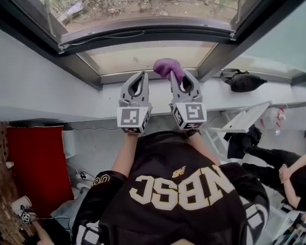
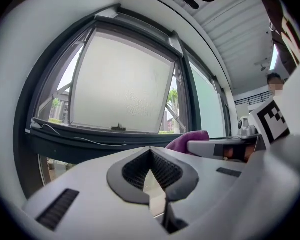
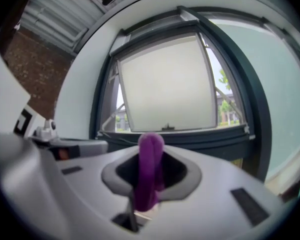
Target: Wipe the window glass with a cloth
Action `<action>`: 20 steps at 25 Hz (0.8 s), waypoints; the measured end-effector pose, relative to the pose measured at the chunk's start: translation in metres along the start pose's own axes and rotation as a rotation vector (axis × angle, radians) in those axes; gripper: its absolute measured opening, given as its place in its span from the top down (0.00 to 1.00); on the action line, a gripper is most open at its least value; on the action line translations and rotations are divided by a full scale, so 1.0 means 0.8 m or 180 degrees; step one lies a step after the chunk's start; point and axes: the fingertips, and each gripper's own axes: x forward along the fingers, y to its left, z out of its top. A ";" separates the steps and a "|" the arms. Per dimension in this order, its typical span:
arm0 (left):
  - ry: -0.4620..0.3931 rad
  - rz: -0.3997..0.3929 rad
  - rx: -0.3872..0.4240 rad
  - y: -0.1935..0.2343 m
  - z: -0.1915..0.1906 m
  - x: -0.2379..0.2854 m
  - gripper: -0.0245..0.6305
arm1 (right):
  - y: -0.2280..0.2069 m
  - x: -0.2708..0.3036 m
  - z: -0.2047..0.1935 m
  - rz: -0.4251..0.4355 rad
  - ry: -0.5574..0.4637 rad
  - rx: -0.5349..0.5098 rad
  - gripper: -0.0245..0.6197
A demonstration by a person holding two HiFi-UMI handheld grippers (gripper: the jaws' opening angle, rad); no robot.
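Black shirt (image 1: 178, 188) filling 6 o'clock in the head view. Left gripper (image 1: 141, 75) pointing up at 12 o'clock above it, jaw tips pressing together, gripping nothing. Right gripper (image 1: 180, 77) sitting just beside it at its 3 o'clock, jaws pinching a purple cloth (image 1: 168, 67) that is bunching out past the tips. Window glass (image 1: 145, 55) lying beyond at 12 o'clock, apart from the cloth. Black bag (image 1: 242, 80) resting on the sill (image 1: 275, 97) at 2 o'clock.
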 end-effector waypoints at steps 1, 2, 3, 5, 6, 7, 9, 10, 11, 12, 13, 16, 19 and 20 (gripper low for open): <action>-0.0029 -0.0012 0.0017 0.001 0.003 0.004 0.93 | -0.002 0.003 0.006 -0.0047 0.0006 -0.0064 0.83; -0.0046 -0.0014 0.0031 0.002 0.007 0.008 0.93 | -0.005 0.007 0.012 -0.0100 0.0021 -0.0108 0.83; -0.0054 -0.0010 0.0040 0.003 0.010 0.012 0.93 | -0.008 0.010 0.017 -0.0138 0.0042 -0.0136 0.83; -0.0064 0.0007 0.0046 0.006 0.015 0.022 0.93 | -0.014 0.017 0.018 -0.0125 0.0066 -0.0171 0.83; -0.0070 0.0021 0.0039 0.008 0.015 0.027 0.93 | -0.016 0.020 0.017 -0.0100 0.0062 -0.0177 0.83; -0.0074 0.0039 0.0031 0.009 0.016 0.031 0.93 | -0.020 0.021 0.017 -0.0081 0.0052 -0.0174 0.83; -0.0100 0.0077 0.0006 0.006 0.019 0.038 0.93 | -0.030 0.021 0.021 -0.0056 0.0012 -0.0137 0.83; -0.0121 0.0087 0.0002 0.002 0.023 0.042 0.93 | -0.037 0.020 0.027 -0.0056 -0.0008 -0.0115 0.83; -0.0139 0.0090 0.0012 -0.003 0.027 0.048 0.93 | -0.046 0.020 0.033 -0.0060 -0.0026 -0.0106 0.83; -0.0152 0.0092 0.0029 -0.009 0.032 0.054 0.93 | -0.054 0.021 0.039 -0.0063 -0.0039 -0.0108 0.83; -0.0161 0.0094 0.0044 -0.015 0.036 0.061 0.93 | -0.062 0.022 0.043 -0.0064 -0.0046 -0.0112 0.83; -0.0137 0.0111 0.0061 -0.030 0.046 0.076 0.93 | -0.081 0.024 0.049 -0.0039 -0.0025 -0.0085 0.83; -0.0063 0.0140 0.0068 -0.043 0.048 0.087 0.93 | -0.095 0.022 0.052 0.0002 -0.0020 -0.0052 0.83; -0.0036 0.0146 0.0078 -0.049 0.047 0.090 0.93 | -0.101 0.020 0.052 0.0014 -0.0026 -0.0048 0.83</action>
